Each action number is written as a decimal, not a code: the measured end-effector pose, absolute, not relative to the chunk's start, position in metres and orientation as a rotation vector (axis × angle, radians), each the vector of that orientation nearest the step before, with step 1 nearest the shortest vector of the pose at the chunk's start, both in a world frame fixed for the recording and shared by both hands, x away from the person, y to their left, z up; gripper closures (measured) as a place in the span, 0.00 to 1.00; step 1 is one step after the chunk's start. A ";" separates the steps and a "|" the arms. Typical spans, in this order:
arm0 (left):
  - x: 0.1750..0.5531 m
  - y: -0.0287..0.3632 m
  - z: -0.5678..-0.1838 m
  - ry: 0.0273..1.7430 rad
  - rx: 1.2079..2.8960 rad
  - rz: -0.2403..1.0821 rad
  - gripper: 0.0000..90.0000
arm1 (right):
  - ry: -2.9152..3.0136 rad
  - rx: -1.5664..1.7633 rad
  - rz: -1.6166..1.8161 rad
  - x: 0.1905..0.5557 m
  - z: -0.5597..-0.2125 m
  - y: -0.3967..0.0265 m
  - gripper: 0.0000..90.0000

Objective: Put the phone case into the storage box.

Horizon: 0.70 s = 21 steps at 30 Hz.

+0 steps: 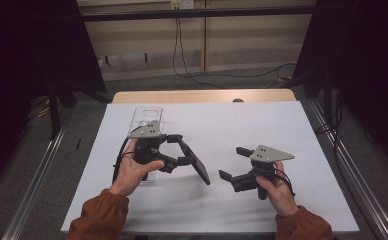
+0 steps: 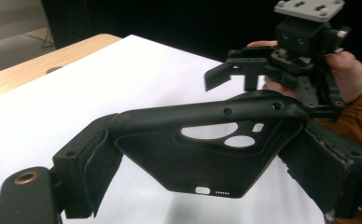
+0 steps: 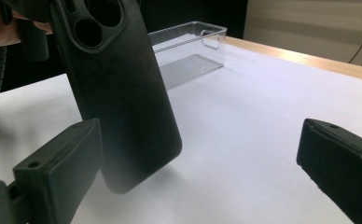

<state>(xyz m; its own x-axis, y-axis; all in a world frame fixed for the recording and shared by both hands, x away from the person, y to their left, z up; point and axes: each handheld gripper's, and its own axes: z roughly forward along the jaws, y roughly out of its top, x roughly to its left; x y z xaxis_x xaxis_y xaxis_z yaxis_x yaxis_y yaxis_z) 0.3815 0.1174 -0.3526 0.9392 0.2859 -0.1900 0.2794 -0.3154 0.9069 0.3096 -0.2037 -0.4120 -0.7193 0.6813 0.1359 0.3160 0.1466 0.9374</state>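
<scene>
**Phone case held aloft by the left gripper**

Keep the left gripper [image 1: 181,149] steady, its jaws clamped across the black phone case [image 1: 194,162] above the counter [image 1: 262,125] centre. The right gripper [image 1: 230,163], at four o'clock of the case, has jaws spread wide, holding nothing; bring them squarely onto the case's free end.

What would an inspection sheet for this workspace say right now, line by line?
Surface: white sheet over a wooden table, bare around the grippers.
Job's things: black phone case clamped in the left gripper, raised off the sheet; clear plastic tray stands empty behind it.
Clutter: nothing seen.
Grippers: left gripper shut on the case's two long edges; right gripper open, jaws wide, nothing between them, apart from the case.
Cables: one trails from each gripper; a black cable hangs down the back wall.
Surroundings: dark curtains at both sides, grey floor, metal rails along the table.
</scene>
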 end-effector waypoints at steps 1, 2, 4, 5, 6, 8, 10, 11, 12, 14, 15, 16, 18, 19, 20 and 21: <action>0.382 0.118 -0.352 0.418 1.916 0.010 0.16 | 2.101 0.966 1.592 0.309 -0.412 -0.204 0.00; 0.382 0.118 -0.352 0.425 1.915 0.011 0.16 | 2.094 0.970 1.589 0.308 -0.412 -0.205 0.00; 0.382 0.119 -0.351 0.431 1.916 0.017 0.16 | 2.086 0.974 1.583 0.307 -0.412 -0.207 0.01; 0.382 0.119 -0.350 0.438 1.916 0.021 0.16 | 2.083 0.974 1.578 0.306 -0.413 -0.208 0.01; 0.383 0.120 -0.350 0.440 1.918 0.026 0.16 | 2.082 0.975 1.574 0.305 -0.413 -0.209 0.00; 0.383 0.121 -0.349 0.453 1.920 0.036 0.16 | 2.071 0.983 1.567 0.303 -0.414 -0.212 0.01; 0.383 0.122 -0.348 0.462 1.919 0.043 0.16 | 2.061 0.983 1.561 0.300 -0.414 -0.216 0.01; 0.383 0.122 -0.348 0.467 1.924 0.053 0.16 | 2.056 0.984 1.551 0.299 -0.414 -0.218 0.01; 0.383 0.123 -0.347 0.467 1.928 0.062 0.16 | 2.046 0.986 1.548 0.297 -0.414 -0.219 0.01; 0.384 0.124 -0.346 0.479 1.926 0.066 0.16 | 2.035 0.991 1.538 0.295 -0.414 -0.223 0.01; 0.384 0.124 -0.346 0.483 1.926 0.070 0.16 | 2.026 0.991 1.533 0.294 -0.414 -0.225 0.01; 0.384 0.125 -0.346 0.493 1.929 0.074 0.16 | 2.017 0.991 1.530 0.293 -0.414 -0.227 0.01; 0.384 0.126 -0.344 0.510 1.926 0.071 0.16 | 2.000 1.002 1.525 0.291 -0.413 -0.231 0.01; 0.384 0.127 -0.343 0.522 1.924 0.083 0.16 | 1.991 1.005 1.522 0.289 -0.413 -0.233 0.01; 0.384 0.128 -0.342 0.528 1.926 0.096 0.16 | 1.983 1.007 1.520 0.288 -0.413 -0.235 0.00; 0.384 0.129 -0.341 0.537 1.926 0.102 0.16 | 1.973 1.008 1.512 0.287 -0.413 -0.236 0.00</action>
<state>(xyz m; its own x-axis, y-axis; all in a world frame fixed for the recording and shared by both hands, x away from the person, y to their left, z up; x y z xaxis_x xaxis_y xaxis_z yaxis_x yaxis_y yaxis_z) 0.3842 0.1289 -0.3414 0.8943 0.4122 -0.1744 0.3199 -0.3162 0.8932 0.2870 -0.2365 -0.4126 -0.6283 0.7743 0.0757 0.2744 0.1296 0.9528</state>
